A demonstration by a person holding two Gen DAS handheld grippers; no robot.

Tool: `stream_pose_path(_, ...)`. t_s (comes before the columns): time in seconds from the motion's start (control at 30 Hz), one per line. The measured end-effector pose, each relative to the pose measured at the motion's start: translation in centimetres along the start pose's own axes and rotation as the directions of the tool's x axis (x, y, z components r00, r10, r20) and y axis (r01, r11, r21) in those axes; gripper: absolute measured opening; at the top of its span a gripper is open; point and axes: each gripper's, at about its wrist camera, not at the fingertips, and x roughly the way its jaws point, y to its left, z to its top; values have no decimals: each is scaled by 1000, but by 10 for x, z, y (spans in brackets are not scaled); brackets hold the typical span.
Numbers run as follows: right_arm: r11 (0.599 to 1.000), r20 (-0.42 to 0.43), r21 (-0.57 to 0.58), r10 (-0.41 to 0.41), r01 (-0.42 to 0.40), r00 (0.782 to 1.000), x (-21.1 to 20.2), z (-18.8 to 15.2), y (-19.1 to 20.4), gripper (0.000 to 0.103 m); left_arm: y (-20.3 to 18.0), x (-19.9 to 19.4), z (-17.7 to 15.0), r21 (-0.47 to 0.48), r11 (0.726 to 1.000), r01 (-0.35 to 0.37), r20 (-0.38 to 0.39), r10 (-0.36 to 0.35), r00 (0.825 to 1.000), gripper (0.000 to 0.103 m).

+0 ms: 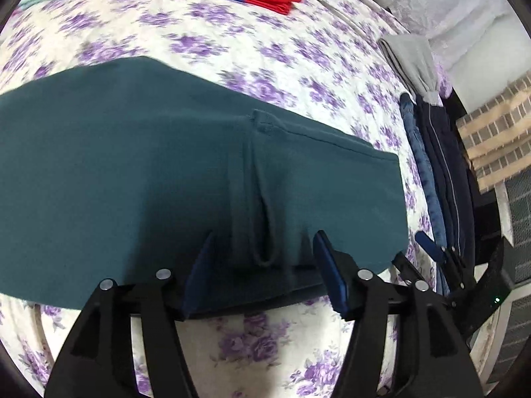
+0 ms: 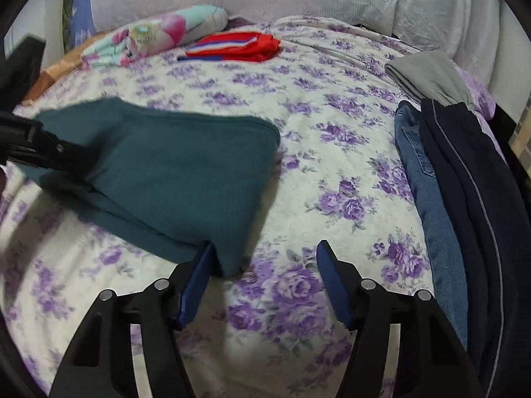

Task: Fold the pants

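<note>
Teal pants (image 1: 166,165), soft, limp and light, folded near the bed's (image 1: 252,331) front edge, want pinching at the doubled hem between both wide, empty claws, left claw (image 1: 262,265) and right claw (image 2: 265,278).

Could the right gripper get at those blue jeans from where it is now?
Probably yes. The right gripper stands open over bare floral bedspread, and the blue jeans lie flat to its right with nothing between; only the dark trousers overlap their far edge.
</note>
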Motion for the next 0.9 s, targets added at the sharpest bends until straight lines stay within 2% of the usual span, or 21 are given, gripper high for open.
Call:
stream_pose_path(0.07,998,25,59,21,-22,999,-5,-1,-7,64,7,-1,1,-30,999,15,-2,-15,1000,59)
stream_pose_path(0.17,994,39,70,77,-80,996,-4,-4,-3,64,7,2,1,-29,999,15,-1,-15,1000,60)
stream_pose_path(0.2,996,19,56,67,-68,998,1,-4,1,64,6,3,0,-21,1000,7,0,-7,1000,61)
stream_pose_path(0.23,999,-20,43,24,-23,1000,9,-5,3,64,4,4,-1,-14,1000,0,0,0,1000,62)
stream_pose_path(0.27,997,-63,36,-59,61,996,21,-6,1,65,2,5,-1,-7,1000,-9,3,9,1000,63)
stream_pose_path(0.3,996,-61,50,-71,74,996,23,-6,-2,70,0,5,-2,0,1000,-16,6,16,1000,64)
stream_pose_path(0.33,996,-61,69,-60,64,996,22,-6,-4,70,-2,4,-2,5,1000,-18,7,18,1000,64)
stream_pose_path(0.47,997,-5,83,9,-8,1000,1,-4,-4,72,3,2,-2,-13,1000,6,0,-6,1000,65)
stream_pose_path(0.53,995,60,92,37,-43,998,-12,-2,-3,72,3,3,-1,-16,1000,5,2,-5,1000,65)
stream_pose_path(0.63,985,162,130,94,-116,982,-19,5,-1,72,-3,6,1,19,999,-46,21,46,999,65)
stream_pose_path(0.7,962,158,134,215,-236,964,-8,11,3,71,-7,4,1,52,990,-128,67,124,990,65)
stream_pose_path(0.73,959,105,125,241,-253,965,2,13,7,60,-7,3,0,71,978,-194,93,187,978,65)
stream_pose_path(0.77,973,3,100,208,-207,978,19,13,15,51,-6,2,-1,80,971,-226,101,218,971,65)
stream_pose_path(0.8,984,-45,75,168,-164,985,29,12,18,42,-4,1,-2,90,966,-244,104,234,967,66)
stream_pose_path(0.87,985,-54,63,164,-160,985,26,14,17,41,4,-2,-2,105,965,-239,96,229,969,70)
stream_pose_path(0.9,984,-51,75,168,-164,984,21,17,14,37,7,-4,-2,105,966,-238,95,228,969,71)
